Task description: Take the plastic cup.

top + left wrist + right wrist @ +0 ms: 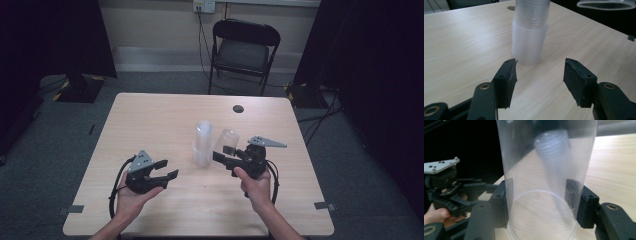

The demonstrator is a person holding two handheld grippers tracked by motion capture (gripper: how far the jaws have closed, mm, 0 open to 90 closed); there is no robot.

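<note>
A stack of clear plastic cups [202, 144] stands upside down near the middle of the wooden table [150, 120]. Just right of it, my right gripper [224, 152] is shut on a single clear cup [229, 138], held off the table. In the right gripper view the jaws of the right gripper [544, 195] press both sides of the single cup [524, 157], and the stack [554, 150] shows blurred through it. My left gripper [167, 170] is open, left of the stack. In the left gripper view the left gripper [540, 75] is open and holds nothing, with the stack [530, 32] just beyond the fingertips.
A black folding chair [245, 50] stands behind the table. A dark round cable hole [238, 108] sits near the table's far edge. Tape marks [76, 209] lie at the near corners. The held cup's rim [606, 4] shows at the top right of the left gripper view.
</note>
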